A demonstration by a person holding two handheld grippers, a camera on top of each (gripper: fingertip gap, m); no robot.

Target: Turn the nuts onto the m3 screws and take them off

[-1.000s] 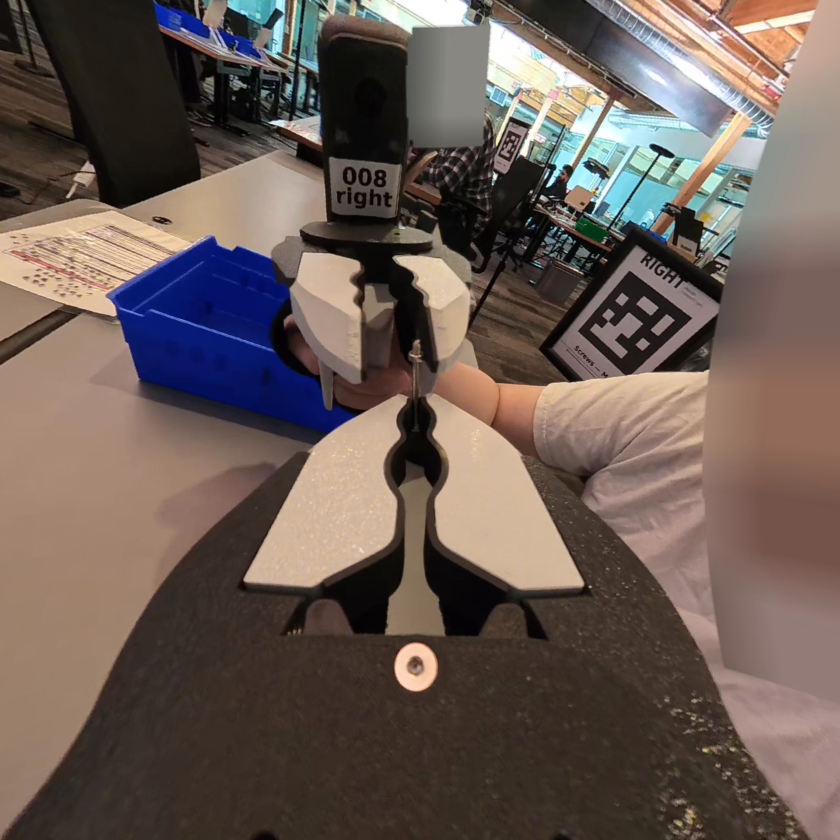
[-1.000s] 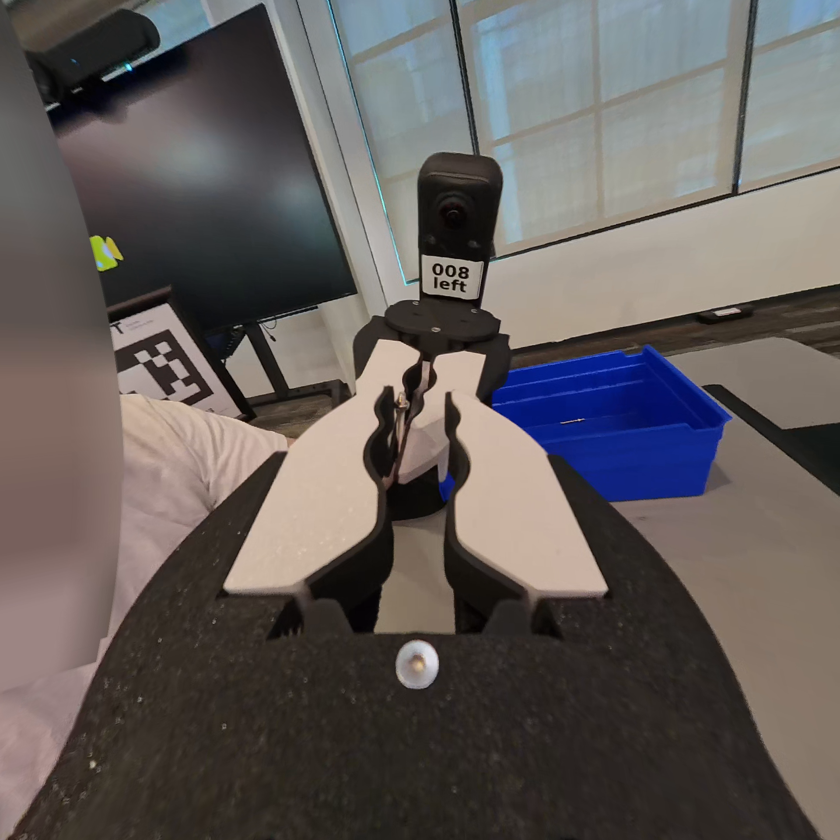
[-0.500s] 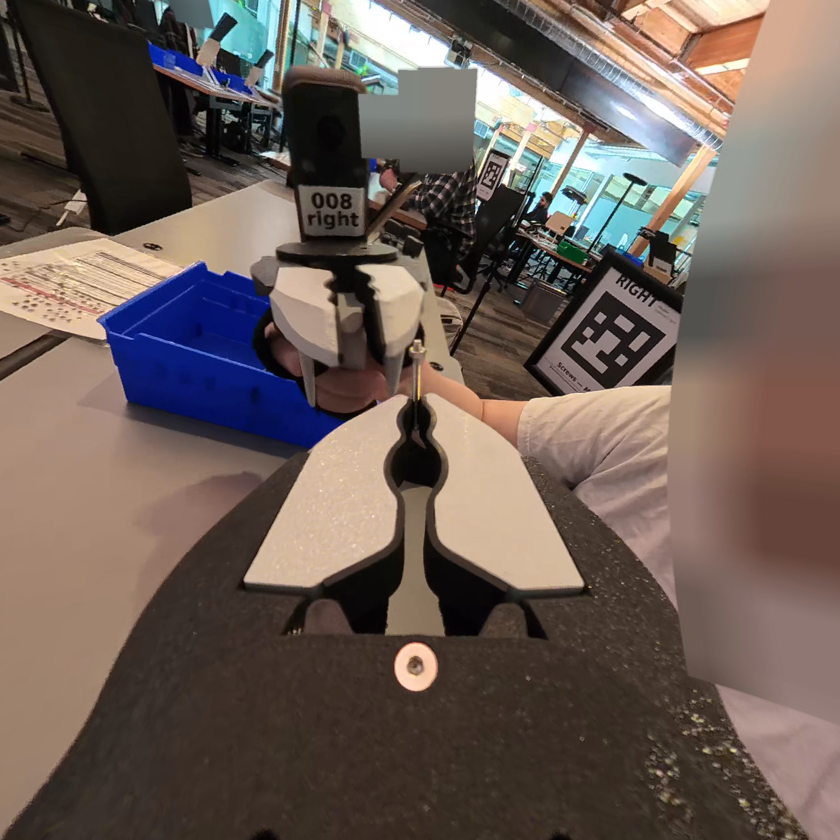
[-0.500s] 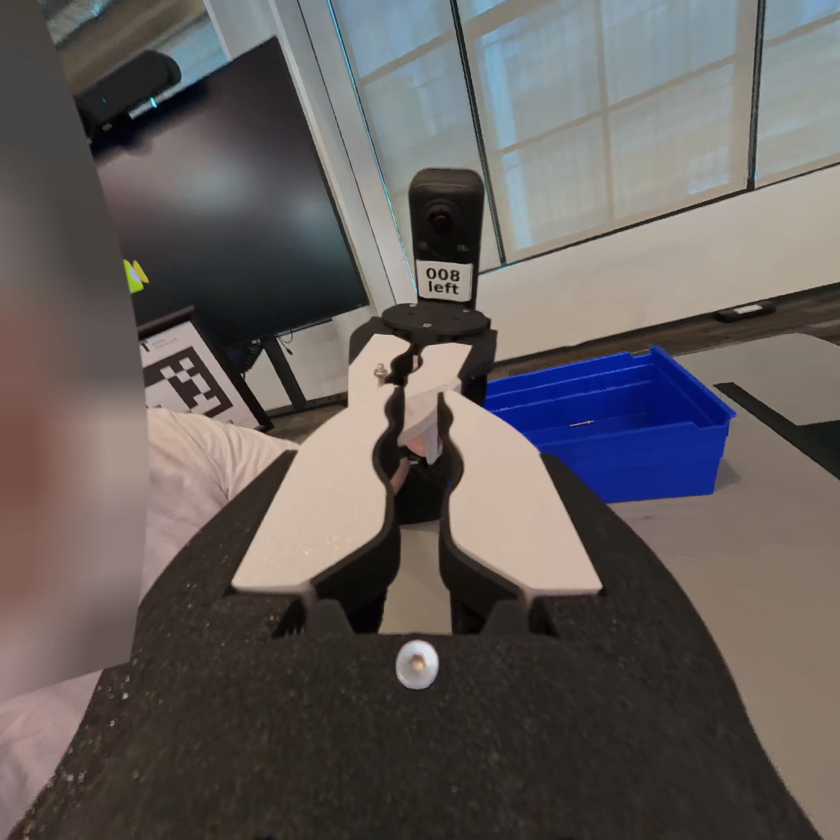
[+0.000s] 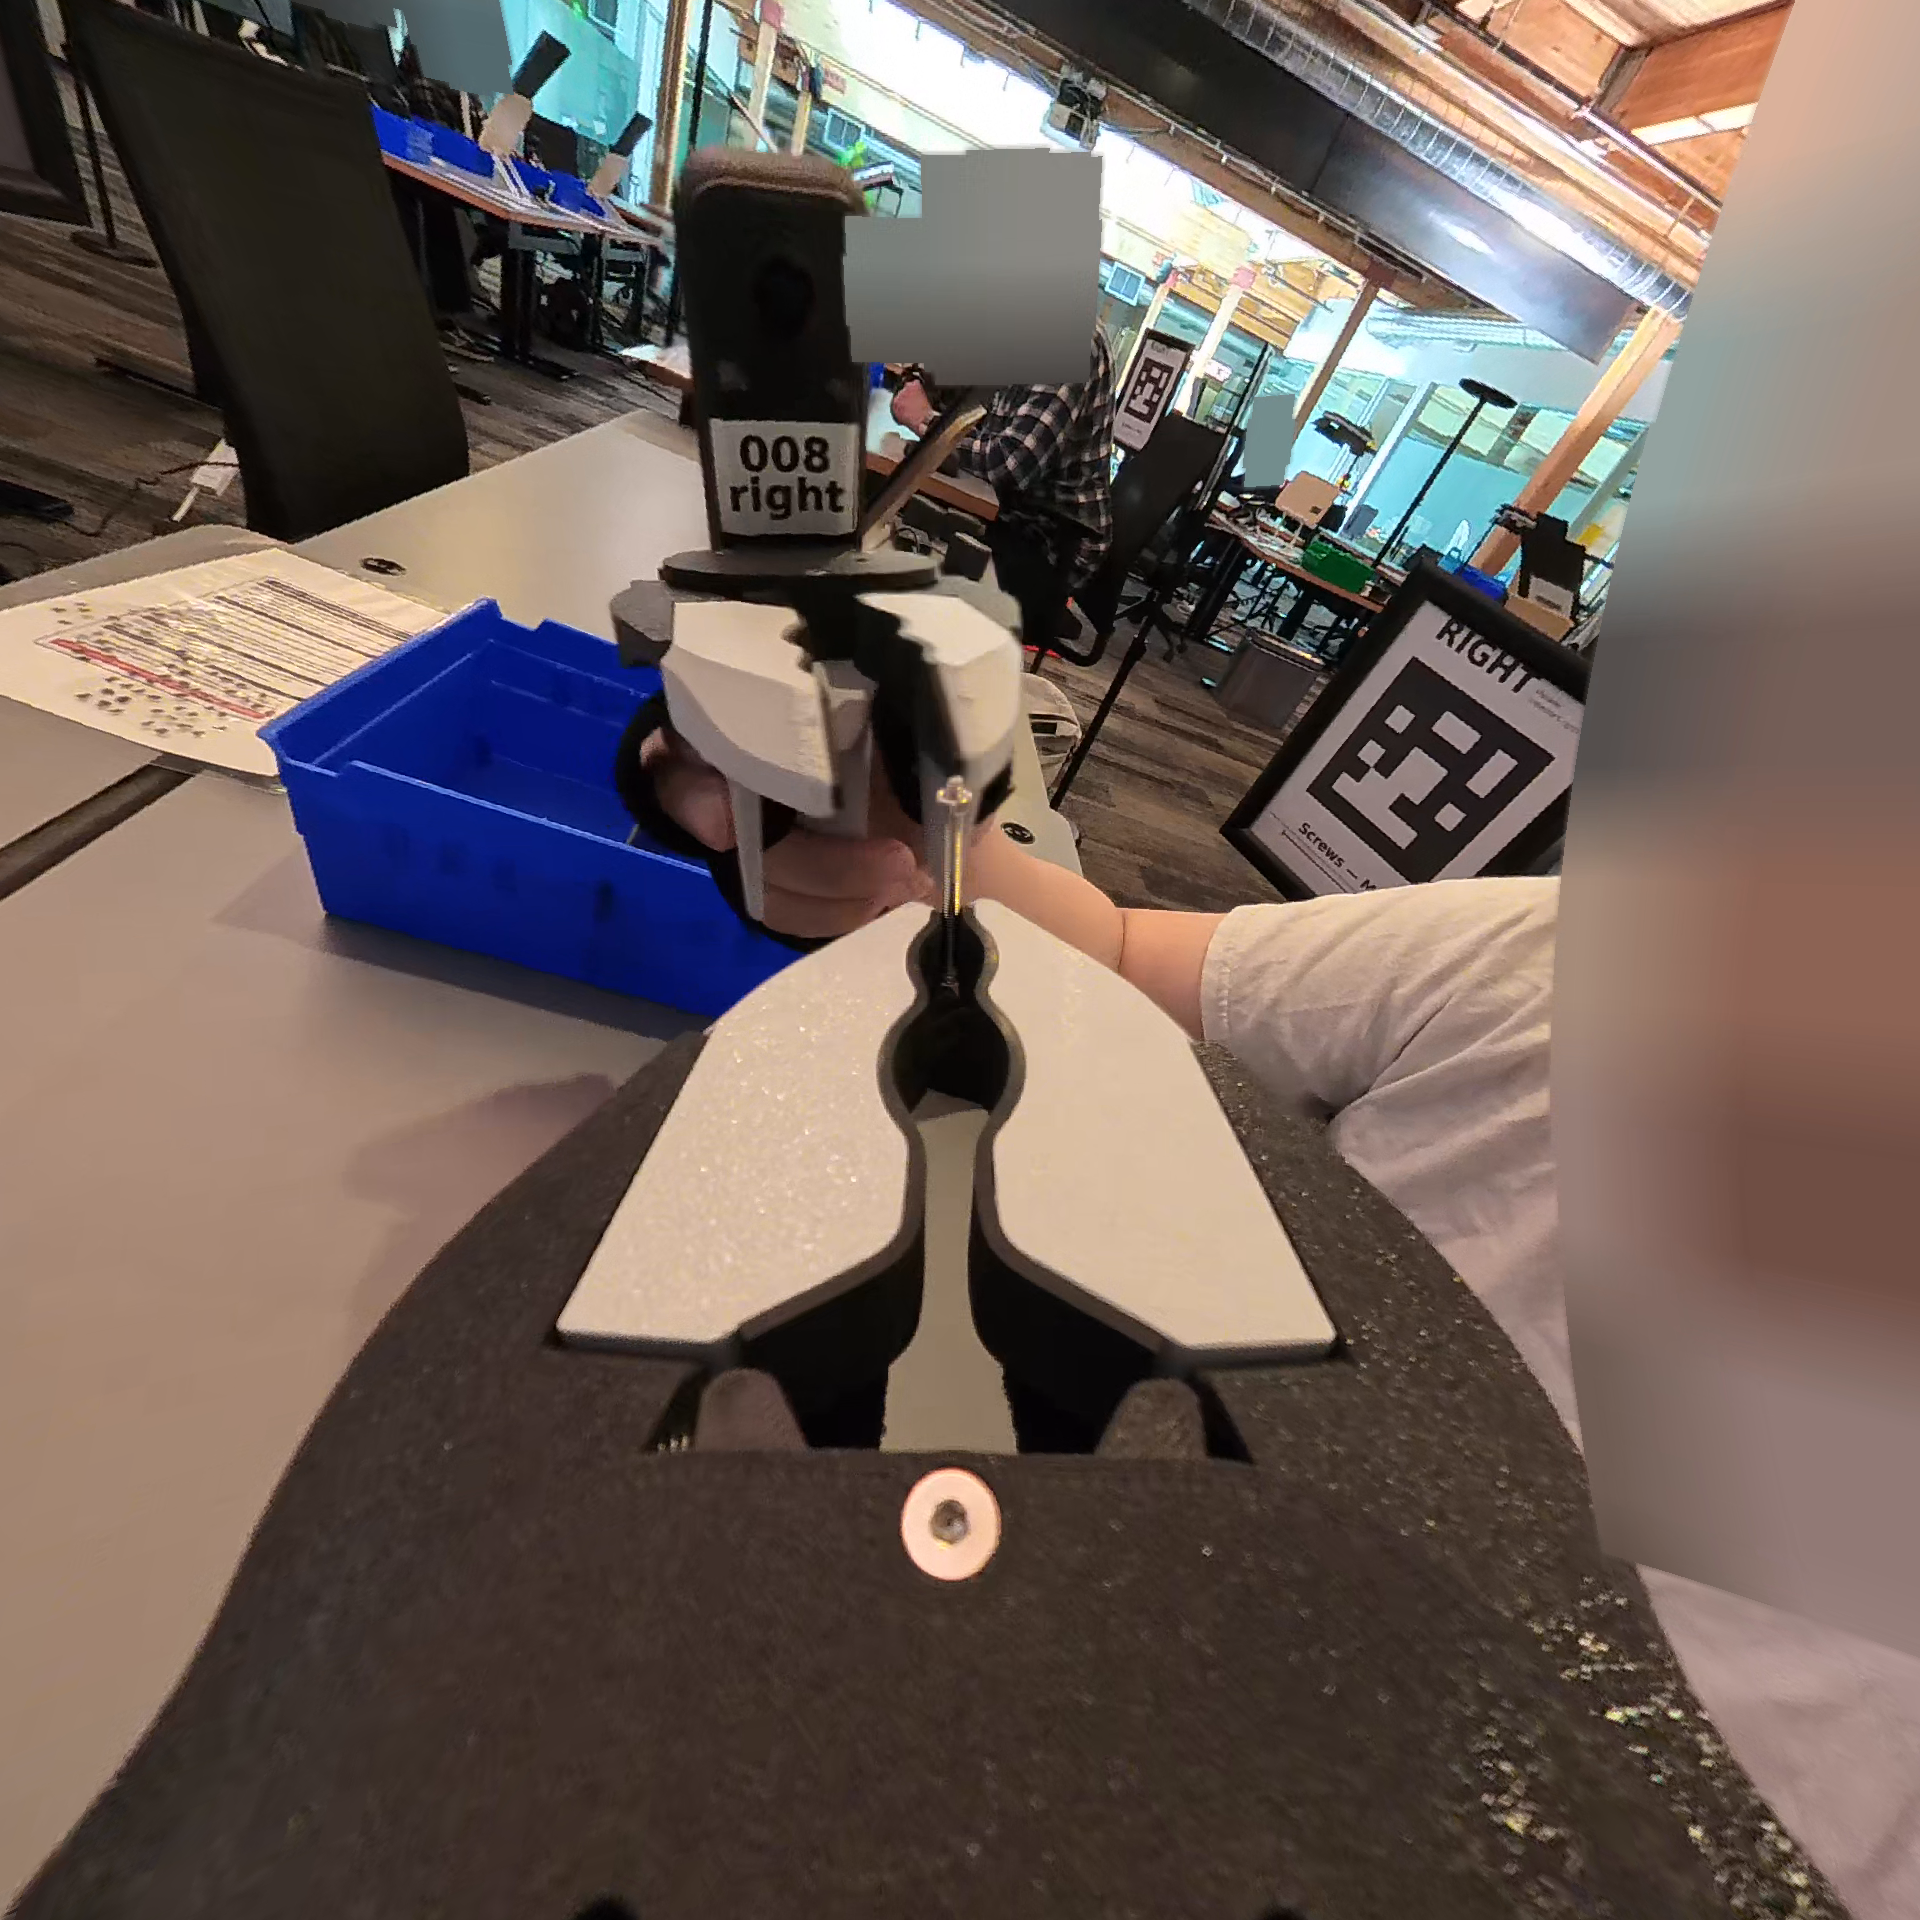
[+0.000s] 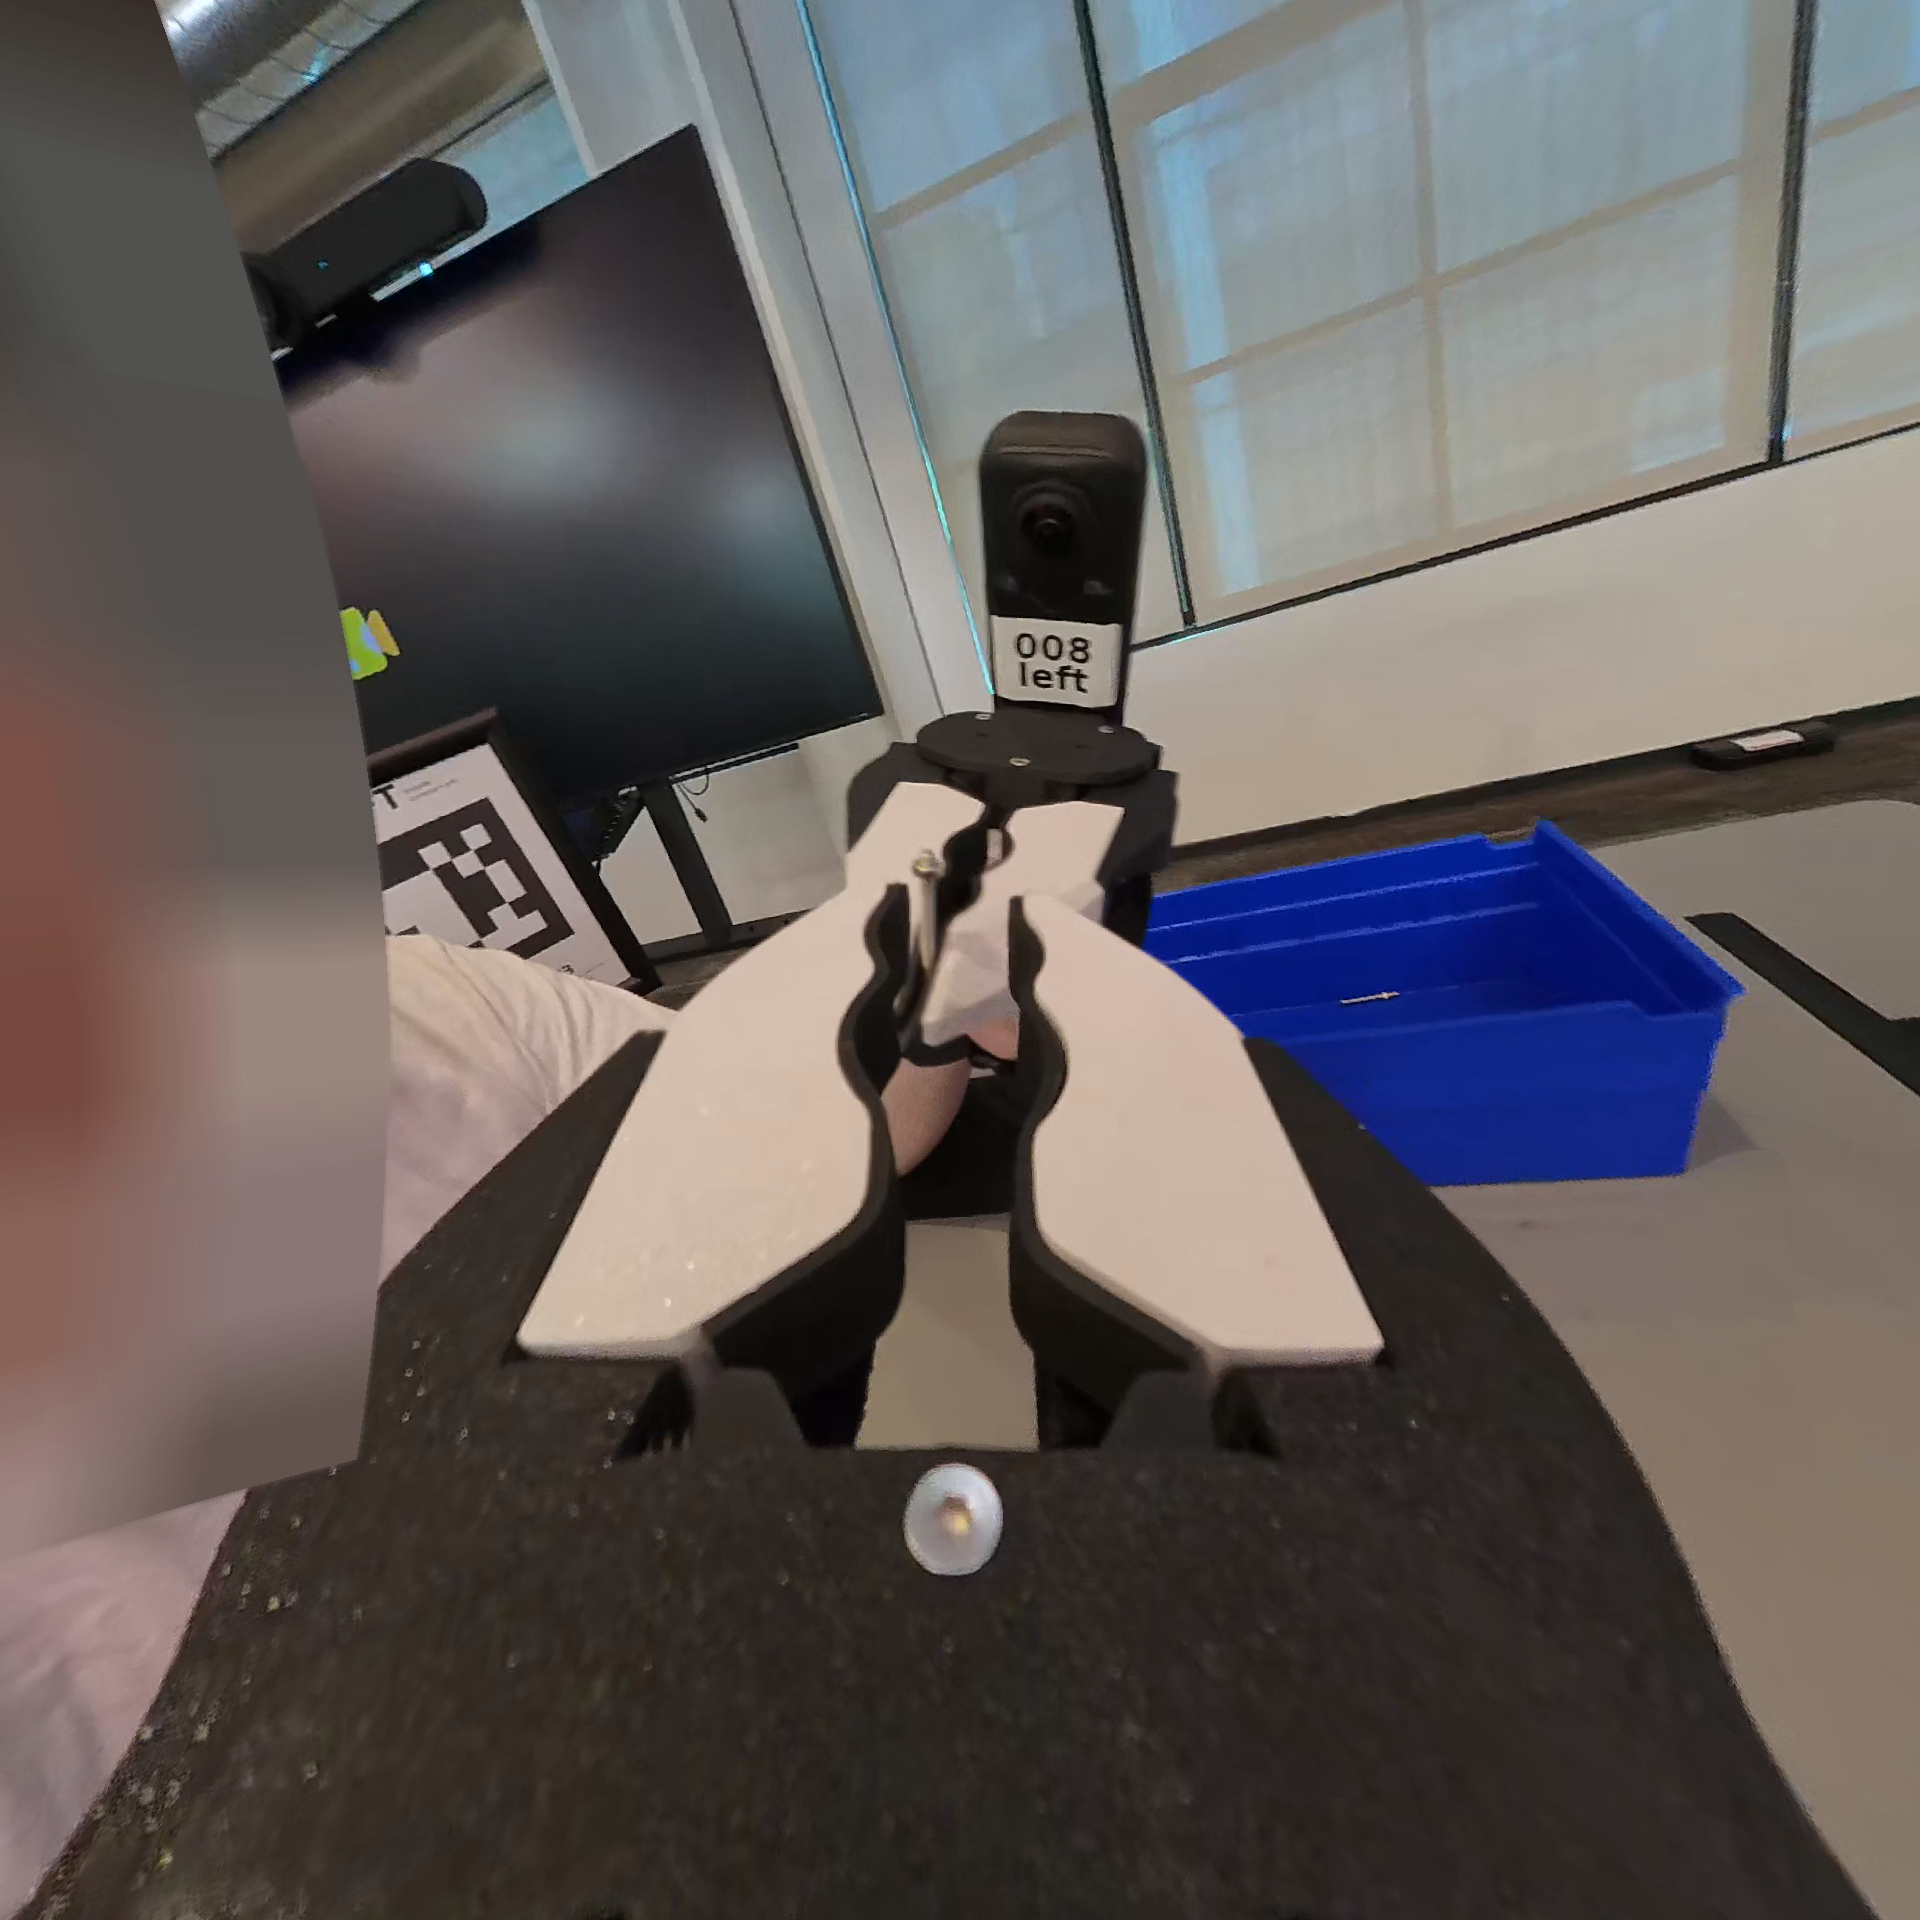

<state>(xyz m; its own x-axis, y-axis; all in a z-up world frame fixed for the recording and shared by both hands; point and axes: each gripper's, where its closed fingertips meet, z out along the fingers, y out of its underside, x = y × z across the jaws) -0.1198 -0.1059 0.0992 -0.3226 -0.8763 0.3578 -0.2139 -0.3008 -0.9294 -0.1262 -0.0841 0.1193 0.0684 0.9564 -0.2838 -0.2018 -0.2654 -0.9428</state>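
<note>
My left gripper (image 5: 951,920) is shut on the lower end of a thin m3 screw (image 5: 951,862), which stands upright out of its tips. A small wider piece, either nut or head, sits at the screw's top (image 5: 953,796). My right gripper (image 5: 857,831) faces it from across, open, with one finger beside the screw top. In the right wrist view the screw (image 6: 923,920) stands between my right gripper's (image 6: 951,914) open fingers, close to the left finger. The left gripper (image 6: 961,987) shows behind it.
A blue bin (image 5: 468,790) stands on the grey table (image 5: 208,1091), with one loose screw (image 6: 1369,998) lying in the bin (image 6: 1558,1101). A paper sheet with small nuts (image 5: 187,644) lies far left. A framed marker sign (image 5: 1434,769) stands off the table. A person's arm (image 5: 1351,997) is at right. Left and right tips are no more than a few centimetres apart.
The right gripper swung left off the screw top, then came back, and one finger is beside it again. The left gripper has stayed shut on the screw.
</note>
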